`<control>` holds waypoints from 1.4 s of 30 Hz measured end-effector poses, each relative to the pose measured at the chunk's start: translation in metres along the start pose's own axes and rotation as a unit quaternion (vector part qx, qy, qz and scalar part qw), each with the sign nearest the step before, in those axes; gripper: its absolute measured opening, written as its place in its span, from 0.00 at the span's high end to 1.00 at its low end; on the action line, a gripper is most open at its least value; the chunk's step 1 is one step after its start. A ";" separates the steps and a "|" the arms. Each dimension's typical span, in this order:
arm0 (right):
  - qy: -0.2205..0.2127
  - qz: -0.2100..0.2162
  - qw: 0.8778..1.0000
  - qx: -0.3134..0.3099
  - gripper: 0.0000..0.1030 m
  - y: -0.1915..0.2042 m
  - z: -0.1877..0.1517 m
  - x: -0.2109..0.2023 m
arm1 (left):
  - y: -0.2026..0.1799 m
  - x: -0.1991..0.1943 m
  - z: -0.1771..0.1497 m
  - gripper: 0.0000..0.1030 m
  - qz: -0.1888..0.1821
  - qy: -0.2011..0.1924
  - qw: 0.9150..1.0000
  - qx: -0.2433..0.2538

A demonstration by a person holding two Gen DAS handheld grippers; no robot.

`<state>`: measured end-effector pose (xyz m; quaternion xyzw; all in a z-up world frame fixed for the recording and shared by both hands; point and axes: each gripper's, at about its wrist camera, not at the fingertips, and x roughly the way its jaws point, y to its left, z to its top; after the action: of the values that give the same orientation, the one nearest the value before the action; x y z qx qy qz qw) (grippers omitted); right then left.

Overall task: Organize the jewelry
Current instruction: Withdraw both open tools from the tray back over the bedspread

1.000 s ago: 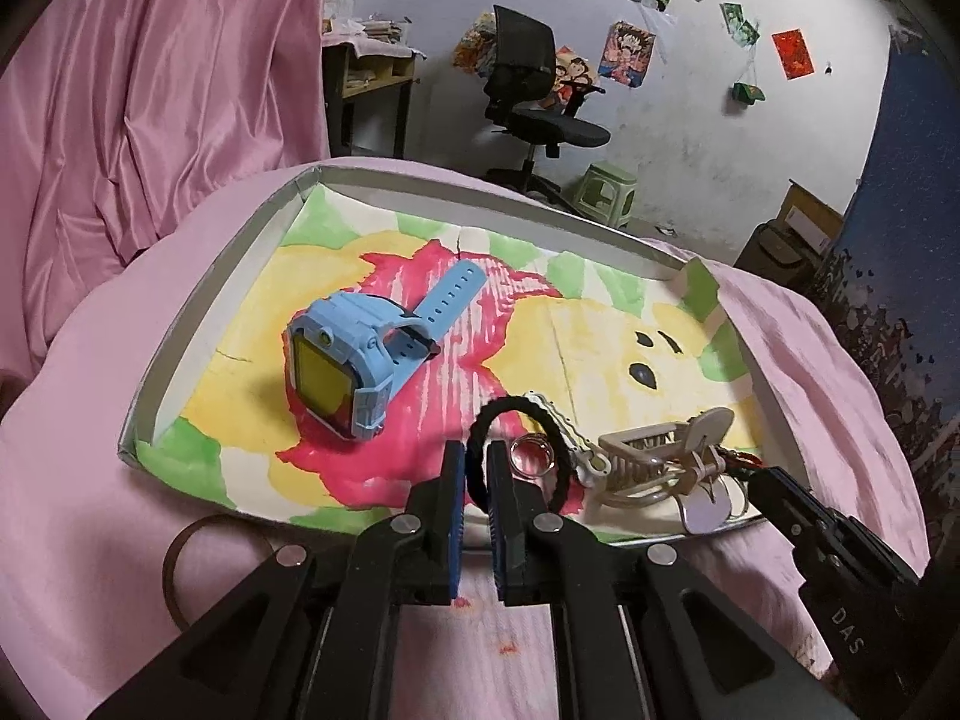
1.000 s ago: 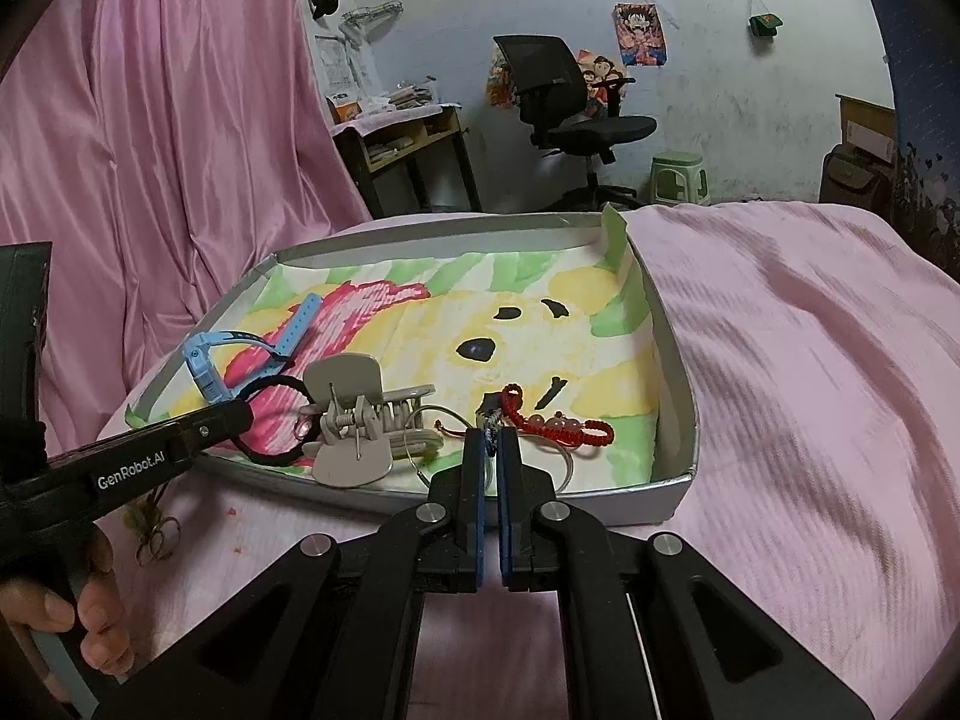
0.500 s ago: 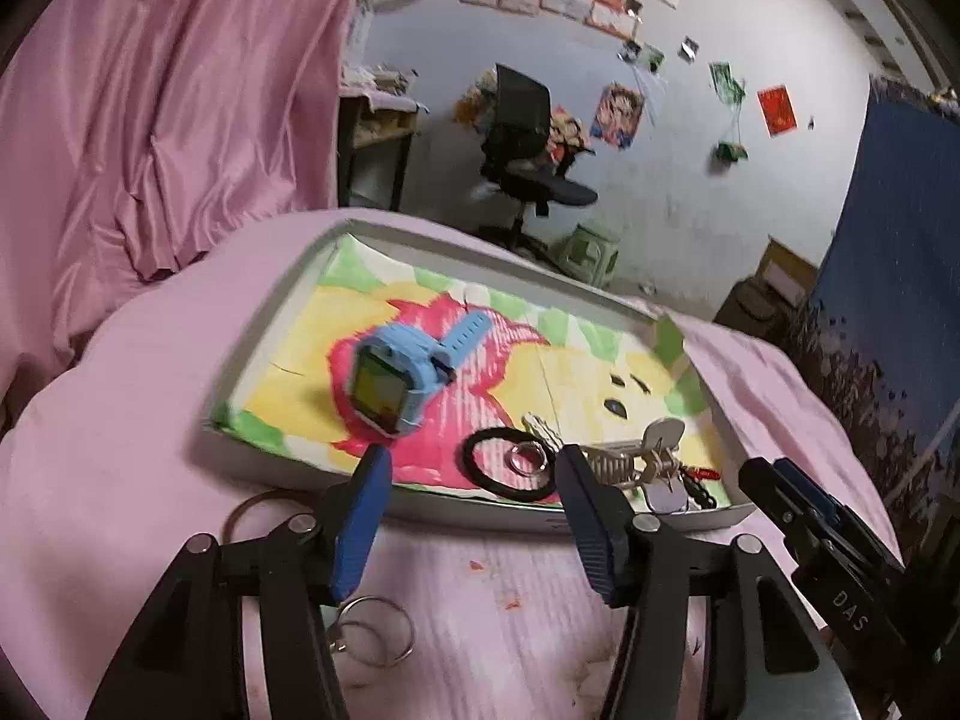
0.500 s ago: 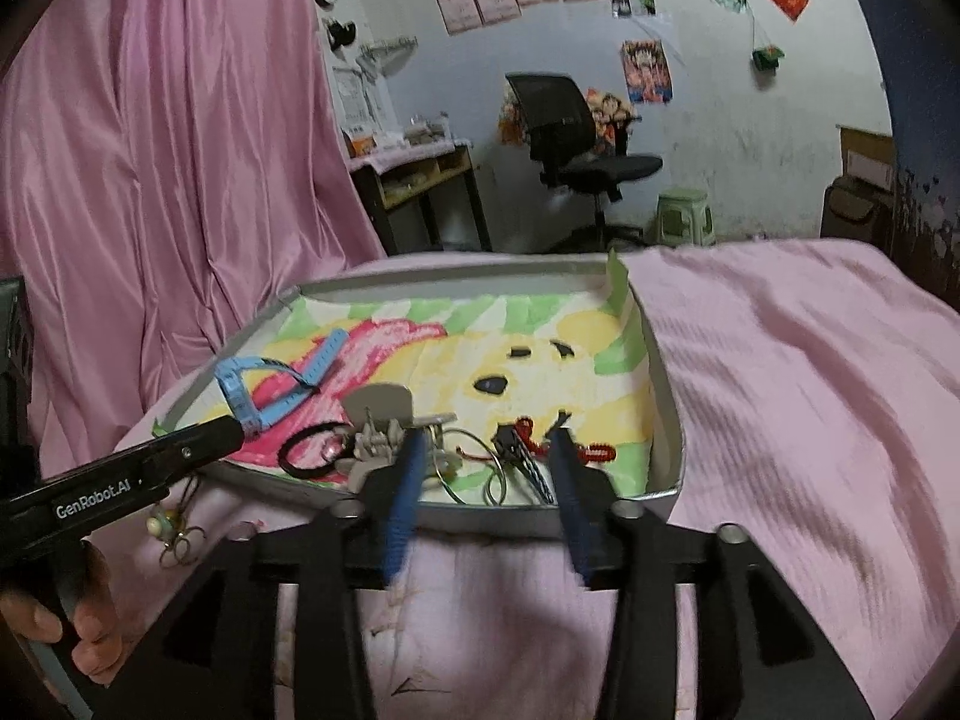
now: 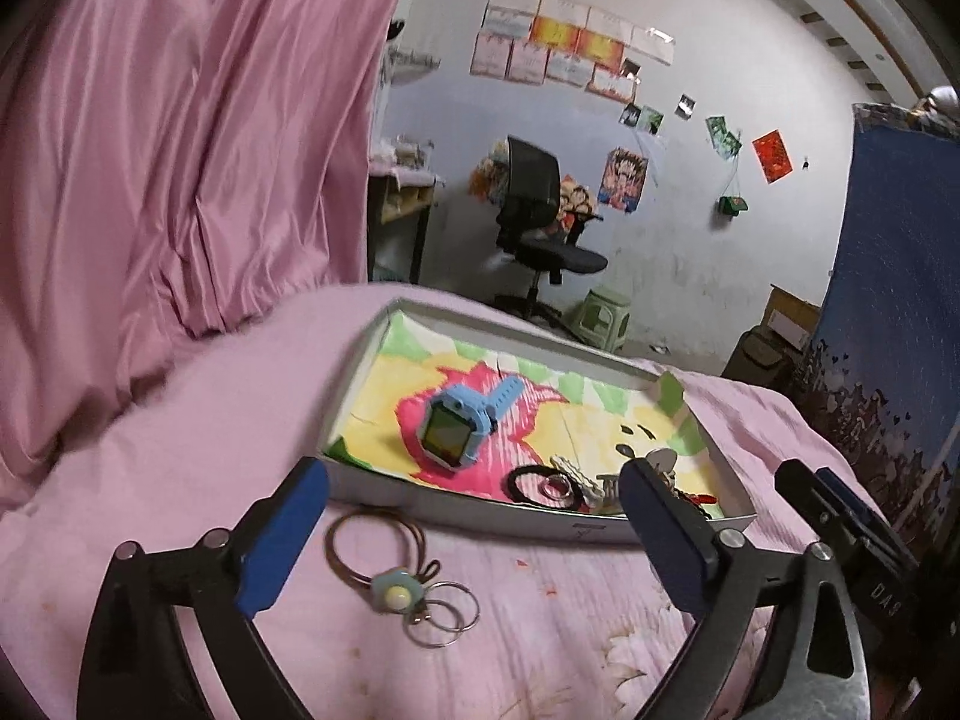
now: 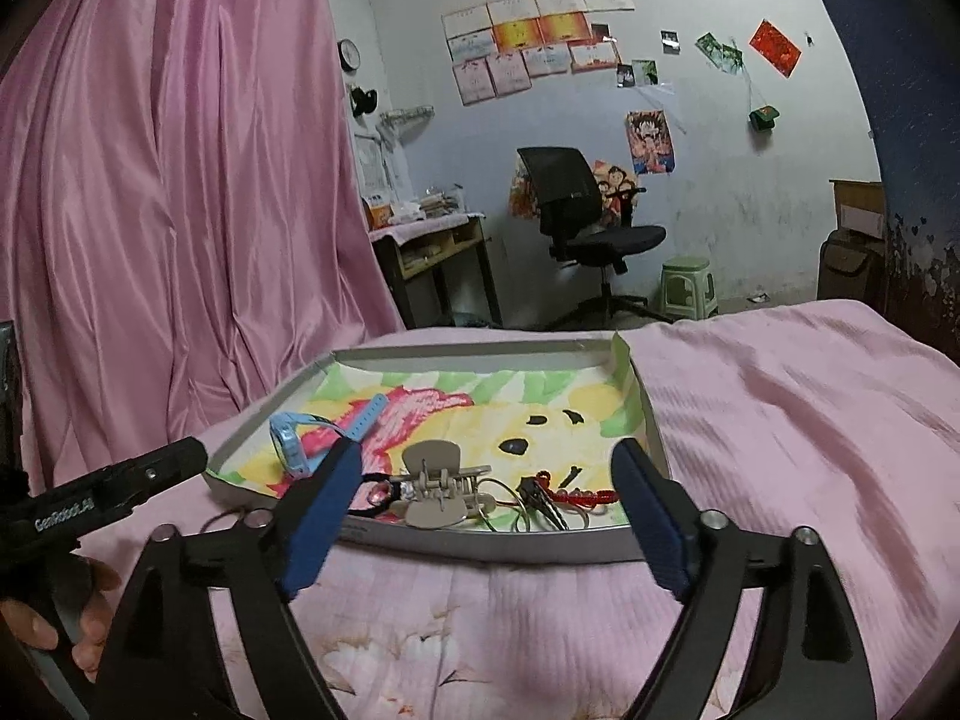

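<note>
A shallow tray (image 5: 456, 507) with a yellow and pink drawing lies on the pink bed. In it are a blue watch (image 5: 453, 429), a black hair tie (image 5: 525, 483), a beige hair claw (image 6: 435, 489), keys (image 6: 543, 504) and a red bracelet (image 6: 585, 497). A brown hair tie (image 5: 375, 546) with a charm and key rings (image 5: 441, 609) lies on the bedspread before the tray. My left gripper (image 5: 471, 477) hovers over that hair tie, jaws opening wide, nothing between them. My right gripper (image 6: 486, 450) hangs before the tray's (image 6: 480, 546) near wall, jaws opening, also holding nothing.
A pink curtain (image 5: 180, 150) hangs on the left. Beyond the bed stand a desk (image 6: 432, 246), an office chair (image 6: 582, 222) and a green stool (image 6: 687, 285). A blue panel (image 5: 900, 312) rises on the right. A hand (image 6: 78, 618) holds the left gripper's handle.
Both grippers went from shut to wide open and drew back and up from the tray. The brown hair tie and key rings on the bedspread came into full view.
</note>
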<state>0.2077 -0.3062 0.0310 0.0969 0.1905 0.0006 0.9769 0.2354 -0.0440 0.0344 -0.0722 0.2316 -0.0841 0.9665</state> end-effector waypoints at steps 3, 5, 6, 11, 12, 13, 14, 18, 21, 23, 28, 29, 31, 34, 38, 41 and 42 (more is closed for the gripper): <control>-0.011 0.003 1.000 0.000 0.14 0.003 0.001 -0.008 | -0.002 -0.016 -0.002 0.02 0.009 -0.025 1.000 0.017; -0.019 0.005 1.000 -0.001 0.12 0.007 0.000 -0.014 | -0.002 -0.026 -0.003 0.01 0.011 -0.040 0.999 0.028; -0.024 0.005 1.000 -0.003 0.12 0.009 0.001 -0.018 | -0.002 -0.030 -0.004 0.01 0.012 -0.045 0.998 0.031; -0.044 0.006 0.999 -0.011 0.12 0.017 -0.002 -0.036 | 0.001 -0.048 -0.005 0.01 0.023 -0.060 0.997 0.049; -0.046 0.006 0.999 -0.013 0.11 0.019 -0.002 -0.039 | 0.003 -0.051 -0.005 0.01 0.023 -0.061 0.997 0.050; -0.048 0.006 0.999 -0.016 0.11 0.021 -0.003 -0.042 | 0.004 -0.053 -0.005 0.01 0.024 -0.062 0.996 0.051; -0.050 0.005 0.999 -0.019 0.11 0.023 -0.003 -0.045 | 0.006 -0.055 -0.004 0.01 0.027 -0.062 0.996 0.053; -0.056 0.006 0.998 -0.029 0.11 0.031 -0.005 -0.056 | 0.015 -0.064 -0.004 0.01 0.032 -0.065 0.996 0.058; -0.061 0.008 0.998 -0.033 0.11 0.038 -0.006 -0.064 | 0.022 -0.070 -0.005 0.01 0.037 -0.066 0.995 0.064; -0.066 0.009 0.997 -0.037 0.11 0.042 -0.006 -0.067 | 0.027 -0.073 -0.005 0.01 0.037 -0.064 0.995 0.064; -0.072 0.015 0.996 -0.051 0.11 0.055 -0.005 -0.071 | 0.041 -0.074 -0.003 0.01 0.044 -0.059 0.995 0.065; -0.072 0.016 0.996 -0.054 0.11 0.057 -0.005 -0.071 | 0.045 -0.074 -0.003 0.01 0.046 -0.056 0.995 0.065; -0.072 0.018 0.995 -0.063 0.11 0.062 -0.005 -0.070 | 0.051 -0.072 -0.002 0.01 0.047 -0.051 0.996 0.064; -0.065 0.021 0.995 -0.073 0.11 0.070 -0.005 -0.067 | 0.063 -0.065 -0.001 0.01 0.045 -0.033 0.997 0.054; -0.045 0.028 0.995 -0.088 0.11 0.080 -0.007 -0.058 | 0.072 -0.050 -0.001 0.01 0.045 0.004 0.997 0.056; -0.030 0.033 0.994 -0.099 0.11 0.086 -0.009 -0.051 | 0.077 -0.041 -0.002 0.01 0.045 0.024 0.997 0.054; -0.024 0.036 0.994 -0.104 0.11 0.089 -0.010 -0.048 | 0.079 -0.038 -0.002 0.01 0.044 0.029 0.997 0.052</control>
<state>0.1623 -0.2193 0.0569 0.0018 0.1628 0.0527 0.9852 0.2114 0.0403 0.0352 -0.0095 0.2577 -0.0551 0.9646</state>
